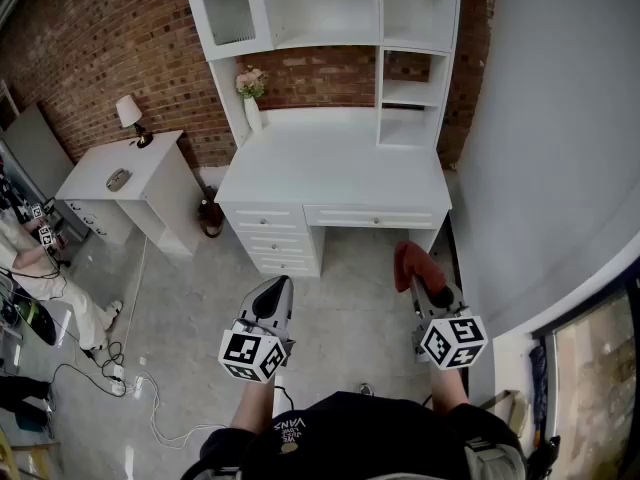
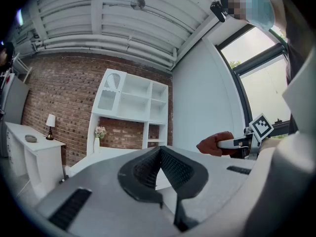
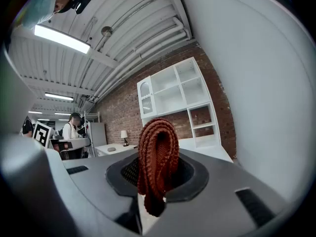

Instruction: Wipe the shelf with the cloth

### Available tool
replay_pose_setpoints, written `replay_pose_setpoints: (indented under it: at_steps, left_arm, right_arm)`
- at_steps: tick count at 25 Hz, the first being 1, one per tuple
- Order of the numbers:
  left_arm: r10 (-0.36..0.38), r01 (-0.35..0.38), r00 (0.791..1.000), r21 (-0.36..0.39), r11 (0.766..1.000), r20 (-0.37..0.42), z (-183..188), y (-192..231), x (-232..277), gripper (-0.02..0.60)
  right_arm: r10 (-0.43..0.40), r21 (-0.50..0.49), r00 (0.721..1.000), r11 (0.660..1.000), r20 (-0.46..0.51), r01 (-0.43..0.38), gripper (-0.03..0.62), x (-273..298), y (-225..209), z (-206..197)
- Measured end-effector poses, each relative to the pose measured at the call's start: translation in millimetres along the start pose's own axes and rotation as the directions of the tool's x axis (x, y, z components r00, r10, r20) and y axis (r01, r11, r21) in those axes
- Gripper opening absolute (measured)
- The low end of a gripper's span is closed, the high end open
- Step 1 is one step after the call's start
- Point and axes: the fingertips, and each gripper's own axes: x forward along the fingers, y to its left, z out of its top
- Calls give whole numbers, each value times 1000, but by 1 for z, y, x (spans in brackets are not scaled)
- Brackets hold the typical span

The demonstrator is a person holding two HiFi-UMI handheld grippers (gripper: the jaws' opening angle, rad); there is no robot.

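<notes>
The right gripper (image 1: 425, 288) has its fingers (image 3: 129, 171) clamped on a folded rust-red knitted cloth (image 3: 158, 154). A loop of the cloth stands out beyond the tips, I think so that a soft wad is ready to press on the wood. The left gripper (image 1: 274, 298) carries nothing; its fingers (image 2: 180, 171) are closed together, tips touching. Both hang low over the floor (image 1: 340, 288), well apart from the white desk (image 1: 330, 168) and the shelf (image 1: 408, 103) above it. So the wiping is not begun; the cloth must first be carried to the shelf.
</notes>
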Motion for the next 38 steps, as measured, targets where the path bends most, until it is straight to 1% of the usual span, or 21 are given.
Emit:
replay_pose_setpoints:
  at_steps: [5,11,15,19,23,27,31,38]
  left_arm:
    - [14,-14,1000,-2,1000,2,-2,-1,14,8]
    - [39,-39,999,-3,999,16,-5,-14,42,8]
    - [72,-71,997,-18,997,28,-11,-21,55,8]
    - [85,-84,996,-35,996,13,-20,-20,66,8]
    - [87,-86,996,-55,995,11,-24,0,80,8]
    - [53,-52,999,-58,997,14,-27,23,103,8]
    - [17,-16,1000,-64,998,7,-27,61,129,8]
    - [-107,107,994,-47,993,-1,-10,121,181,6]
  right_arm:
    - [20,7,1000,1000,3,-20,86,8,-11,1]
    - [76,7,997,997,-13,-76,87,24,-35,4]
    - [113,14,993,993,-27,-113,87,33,-49,1]
    - [119,16,992,993,-33,-119,87,49,-62,3]
    - [104,28,994,994,-43,-103,87,69,-66,-1]
    - [72,28,996,997,-49,-71,87,100,-70,-5]
    - [39,27,998,999,-39,-38,87,134,-62,0]
    - [-45,30,999,999,-8,45,87,193,-41,15]
